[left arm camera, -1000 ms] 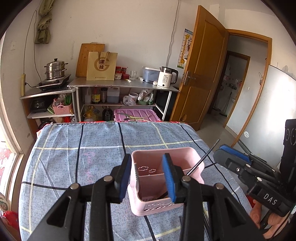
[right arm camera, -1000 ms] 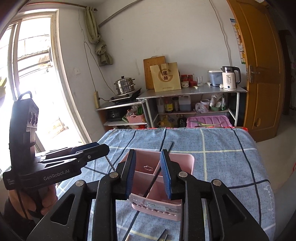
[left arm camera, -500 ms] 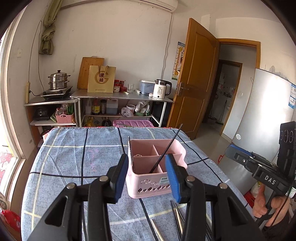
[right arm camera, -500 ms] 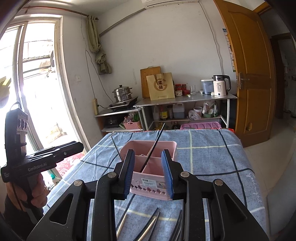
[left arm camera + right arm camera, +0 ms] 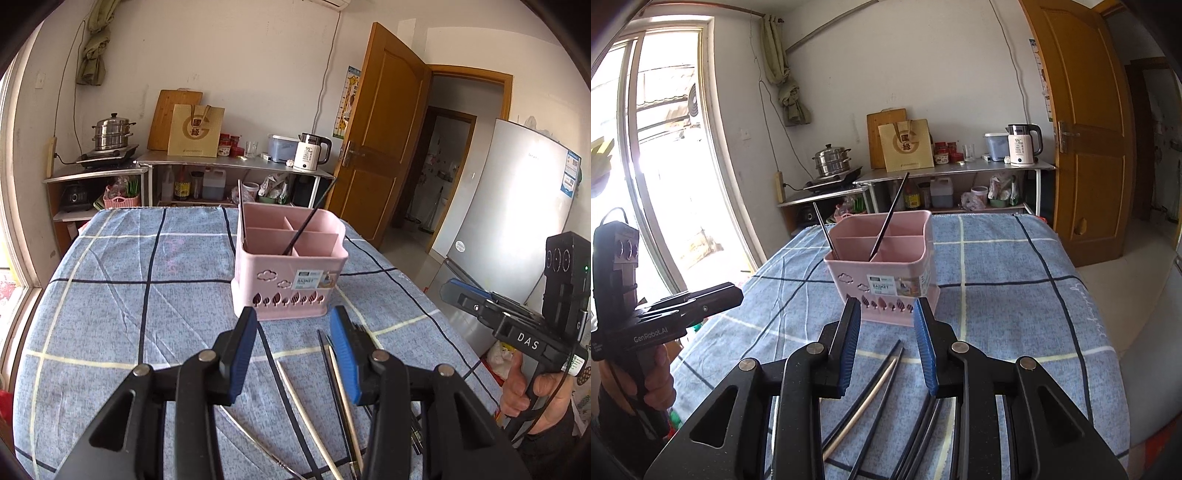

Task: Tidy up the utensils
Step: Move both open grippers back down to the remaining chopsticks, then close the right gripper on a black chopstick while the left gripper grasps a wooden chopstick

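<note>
Two chopsticks (image 5: 886, 221) stand in the pink basket (image 5: 291, 280), bare tablecloth (image 5: 147, 295) left.

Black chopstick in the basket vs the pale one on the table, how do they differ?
The black chopstick stands tilted in the basket; the pale chopstick lies flat on the table. One is dark, the other light wood-coloured. The black one is sorted; the pale one is not yet. Both are thin, straight sticks.

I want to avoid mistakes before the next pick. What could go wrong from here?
1. The loose chopsticks lie close together on the checked blue cloth, so the open jaws might take two at once.
2. Two dark chopsticks lean in the light pink plastic basket; a bump may tip it.
</note>
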The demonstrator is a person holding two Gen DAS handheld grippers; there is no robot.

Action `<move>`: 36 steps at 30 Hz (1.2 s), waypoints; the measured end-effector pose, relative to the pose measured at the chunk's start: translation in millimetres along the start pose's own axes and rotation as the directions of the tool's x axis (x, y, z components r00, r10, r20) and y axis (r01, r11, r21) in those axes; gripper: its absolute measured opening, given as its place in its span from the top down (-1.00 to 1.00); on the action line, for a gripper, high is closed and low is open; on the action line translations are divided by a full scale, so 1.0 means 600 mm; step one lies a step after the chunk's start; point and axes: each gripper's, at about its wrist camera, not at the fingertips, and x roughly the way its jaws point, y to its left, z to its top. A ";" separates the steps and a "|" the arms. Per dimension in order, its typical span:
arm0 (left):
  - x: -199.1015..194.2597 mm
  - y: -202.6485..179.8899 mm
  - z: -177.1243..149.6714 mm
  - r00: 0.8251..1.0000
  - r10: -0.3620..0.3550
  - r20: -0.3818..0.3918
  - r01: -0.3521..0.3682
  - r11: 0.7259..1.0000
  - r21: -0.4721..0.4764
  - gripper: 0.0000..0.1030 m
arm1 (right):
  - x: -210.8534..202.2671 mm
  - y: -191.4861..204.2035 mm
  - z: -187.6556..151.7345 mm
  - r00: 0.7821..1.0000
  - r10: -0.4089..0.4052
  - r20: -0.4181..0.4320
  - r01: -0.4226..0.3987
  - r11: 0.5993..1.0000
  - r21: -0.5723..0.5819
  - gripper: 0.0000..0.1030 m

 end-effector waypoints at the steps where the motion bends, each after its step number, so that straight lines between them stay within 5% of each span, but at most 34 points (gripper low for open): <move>1: 0.004 0.000 -0.007 1.000 -0.001 -0.013 0.001 1.000 -0.005 0.16 | 0.002 0.002 -0.005 1.000 0.002 -0.008 -0.002 1.000 -0.001 0.40; 13: 0.086 -0.003 -0.078 0.983 0.008 -0.185 -0.015 0.999 -0.036 0.20 | 0.076 -0.009 -0.068 0.983 -0.008 -0.181 0.012 1.000 0.019 0.63; 23: 0.171 0.002 -0.116 0.941 0.006 -0.338 -0.035 0.996 -0.079 0.34 | 0.159 -0.005 -0.125 0.938 -0.017 -0.346 0.021 1.000 0.009 0.72; 36: 0.215 -0.015 -0.113 0.921 0.069 -0.383 -0.083 0.996 -0.018 0.71 | 0.213 -0.003 -0.126 0.912 -0.058 -0.407 0.056 0.998 -0.015 0.74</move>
